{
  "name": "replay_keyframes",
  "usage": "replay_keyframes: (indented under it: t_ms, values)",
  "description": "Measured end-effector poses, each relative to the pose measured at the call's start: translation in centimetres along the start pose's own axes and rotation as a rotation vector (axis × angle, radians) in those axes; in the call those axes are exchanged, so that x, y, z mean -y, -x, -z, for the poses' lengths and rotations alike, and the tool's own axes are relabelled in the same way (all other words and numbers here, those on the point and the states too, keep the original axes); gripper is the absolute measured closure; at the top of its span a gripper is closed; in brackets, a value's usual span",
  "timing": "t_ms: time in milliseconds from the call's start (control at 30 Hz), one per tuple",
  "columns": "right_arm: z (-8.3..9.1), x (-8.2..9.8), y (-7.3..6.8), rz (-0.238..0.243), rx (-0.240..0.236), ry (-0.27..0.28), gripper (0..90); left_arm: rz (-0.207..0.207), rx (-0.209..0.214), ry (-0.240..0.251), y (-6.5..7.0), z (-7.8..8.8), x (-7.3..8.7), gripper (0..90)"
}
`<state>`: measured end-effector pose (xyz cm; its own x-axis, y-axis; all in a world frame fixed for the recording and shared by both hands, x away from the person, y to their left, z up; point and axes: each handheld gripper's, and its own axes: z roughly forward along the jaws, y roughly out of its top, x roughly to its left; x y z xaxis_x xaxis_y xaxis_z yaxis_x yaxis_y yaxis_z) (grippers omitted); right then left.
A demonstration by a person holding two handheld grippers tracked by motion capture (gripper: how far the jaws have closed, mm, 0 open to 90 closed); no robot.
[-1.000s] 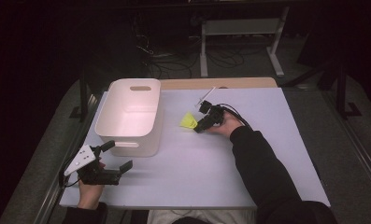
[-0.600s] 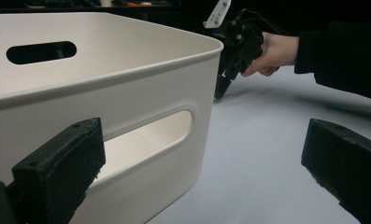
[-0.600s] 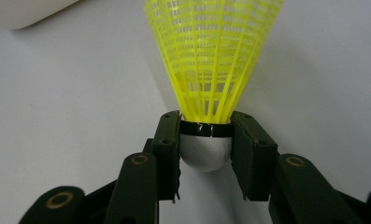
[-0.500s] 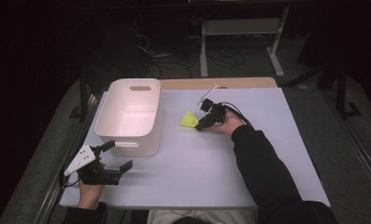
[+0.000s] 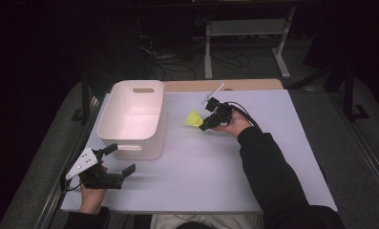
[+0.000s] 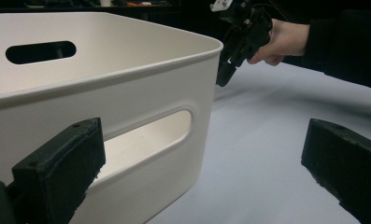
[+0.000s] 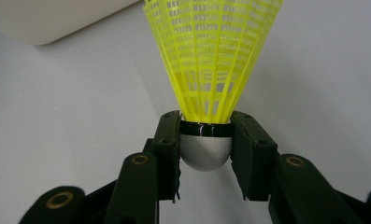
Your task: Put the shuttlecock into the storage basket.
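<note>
Right tool (image 7: 205, 154) pinches the yellow shuttlecock's (image 7: 211, 60) cork — left tool (image 6: 206, 177) spread.

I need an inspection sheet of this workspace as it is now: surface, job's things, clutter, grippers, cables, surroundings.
Surface: pale table, bare in the middle.
Job's things: white bin at left, looks empty; yellow shuttlecock to its right.
Clutter: nothing seen.
Grippers: left gripper open, near the bin's front handle slot; right gripper shut on the shuttlecock's cork.
Cables: black cable by the right hand.
Surroundings: dark; metal frame and floor cables beyond the table.
</note>
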<state>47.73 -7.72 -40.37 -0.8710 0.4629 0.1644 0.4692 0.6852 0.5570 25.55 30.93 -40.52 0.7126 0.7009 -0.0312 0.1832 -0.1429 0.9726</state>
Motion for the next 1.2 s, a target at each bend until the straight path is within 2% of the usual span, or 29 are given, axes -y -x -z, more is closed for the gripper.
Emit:
replay_keyframes:
  t_ms: [633,1200]
  values:
    - [1.4,-0.5,-1.8,0.042,0.006,0.009,63.2,0.001,0.000,0.000,0.0,0.0,0.0,0.0]
    - [3.6,-1.3,-3.6,0.092,0.007,0.049,63.2,0.001,0.002,-0.001,0.0,0.0,0.0,0.0]
